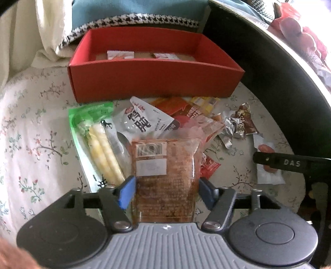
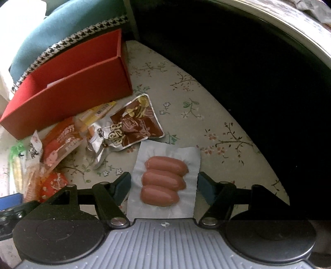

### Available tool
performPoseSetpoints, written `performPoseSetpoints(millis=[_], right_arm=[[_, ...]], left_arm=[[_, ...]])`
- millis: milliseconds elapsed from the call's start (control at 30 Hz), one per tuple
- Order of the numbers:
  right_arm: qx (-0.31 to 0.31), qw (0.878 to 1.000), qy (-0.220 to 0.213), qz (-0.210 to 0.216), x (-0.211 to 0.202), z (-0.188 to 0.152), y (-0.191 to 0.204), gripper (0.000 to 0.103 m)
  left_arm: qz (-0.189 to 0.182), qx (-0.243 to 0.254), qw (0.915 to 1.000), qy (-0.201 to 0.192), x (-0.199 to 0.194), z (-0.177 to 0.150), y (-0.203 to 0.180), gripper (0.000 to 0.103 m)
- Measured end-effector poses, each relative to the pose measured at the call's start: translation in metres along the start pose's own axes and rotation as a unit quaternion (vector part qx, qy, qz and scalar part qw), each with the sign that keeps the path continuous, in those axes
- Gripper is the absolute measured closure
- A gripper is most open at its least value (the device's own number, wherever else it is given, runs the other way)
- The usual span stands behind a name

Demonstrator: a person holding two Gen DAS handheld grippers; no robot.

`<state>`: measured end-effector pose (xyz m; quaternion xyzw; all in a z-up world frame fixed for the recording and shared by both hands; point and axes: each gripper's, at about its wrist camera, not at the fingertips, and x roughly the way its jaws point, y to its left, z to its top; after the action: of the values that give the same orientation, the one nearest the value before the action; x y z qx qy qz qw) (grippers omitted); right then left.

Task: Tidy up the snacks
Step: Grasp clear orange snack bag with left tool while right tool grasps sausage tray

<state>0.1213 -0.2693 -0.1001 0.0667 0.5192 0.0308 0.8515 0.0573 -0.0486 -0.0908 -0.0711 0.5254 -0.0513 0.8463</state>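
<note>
A red box (image 1: 155, 80) stands at the back with two small white packets (image 1: 120, 54) inside; it also shows in the right wrist view (image 2: 68, 91). My left gripper (image 1: 165, 187) has its blue pads touching both sides of a clear brown snack pack (image 1: 165, 175) with a barcode label. A pile of snack packets (image 1: 144, 122) lies in front of the box. My right gripper (image 2: 163, 185) is open, its fingers on either side of a clear sausage pack (image 2: 165, 182) lying flat, with gaps on both sides.
A green bamboo-shoot pack (image 1: 97, 144) lies left of the pile, a brown foil packet (image 2: 134, 122) to its right. The floral cloth (image 2: 206, 128) ends at a dark curved edge (image 1: 269, 82) on the right. A blue cushion (image 1: 134, 12) lies behind the box.
</note>
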Motion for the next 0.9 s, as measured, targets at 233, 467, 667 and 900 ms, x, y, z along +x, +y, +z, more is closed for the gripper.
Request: performPoseSetpoints(millis=[233,467,667,900], right_arm=[[0.007,1.000,-0.017,0.009,-0.006,0.002,-0.002,0.028],[0.002,1.000,-0.019,0.022,-0.008,0.004,0.003,0.028],[0.001,1.000,-0.017,0.026,-0.007,0.005,0.003,0.028],[-0.001,0.999,-0.013,0.035,-0.007,0.006,0.004,0.027]], left_arm=[[-0.030,-0.011,0.9994,-0.015,-0.012,0.005,0.007,0.069],[-0.052,-0.038,0.9975,-0.030,-0.023,0.009,0.019,0.082],[-0.042,-0.036,0.9983,-0.016,-0.019,0.008,0.018,0.075],[-0.015,-0.034,0.9992,0.015,0.002,0.001,0.014,0.035]])
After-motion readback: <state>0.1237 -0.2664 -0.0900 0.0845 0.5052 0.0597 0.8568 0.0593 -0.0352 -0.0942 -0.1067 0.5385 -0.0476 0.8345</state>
